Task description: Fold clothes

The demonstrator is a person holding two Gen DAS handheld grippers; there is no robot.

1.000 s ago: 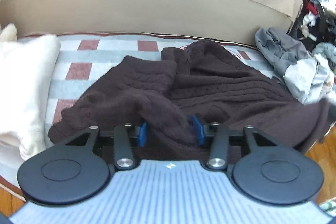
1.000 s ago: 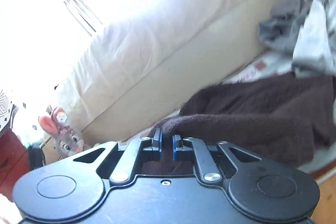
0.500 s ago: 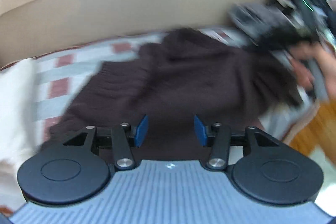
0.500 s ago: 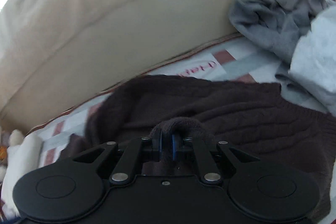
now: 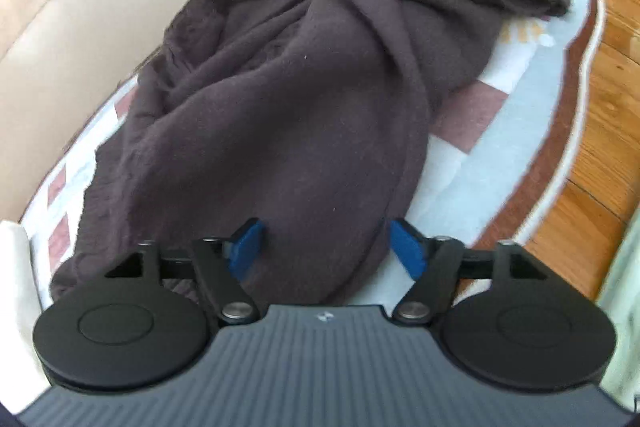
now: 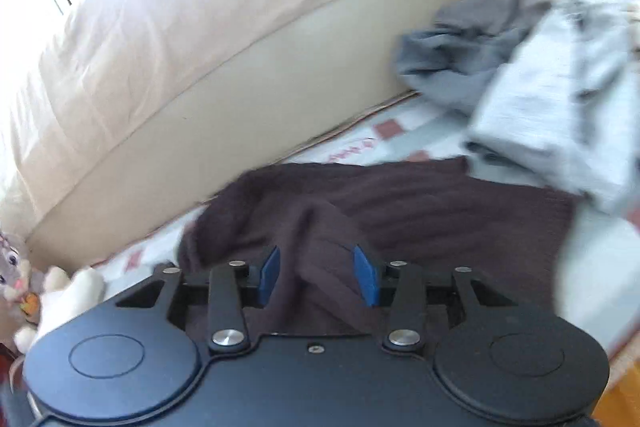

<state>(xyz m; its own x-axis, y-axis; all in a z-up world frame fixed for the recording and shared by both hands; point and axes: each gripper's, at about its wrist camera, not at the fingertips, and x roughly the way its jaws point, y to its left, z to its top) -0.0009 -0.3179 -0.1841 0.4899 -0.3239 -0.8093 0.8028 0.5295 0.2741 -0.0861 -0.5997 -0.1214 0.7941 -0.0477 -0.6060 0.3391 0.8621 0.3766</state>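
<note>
Lying bunched on the checked mat [image 5: 472, 115] beside the sofa [image 5: 80, 39], the brown sweater [image 5: 280, 99] runs lengthwise straight ahead of our left gripper [image 5: 326, 243], jaws spread wide over its near end. Our right gripper [image 6: 316, 275] is parted too, a raised fold standing loose between its pads. Red lettering on the mat is too blurred to read.

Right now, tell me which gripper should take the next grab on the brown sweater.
Probably right. The right gripper is open with a raised ridge of the brown sweater between its blue fingers, ready to pinch. The left gripper is open too, over flat cloth near the hem.
</note>
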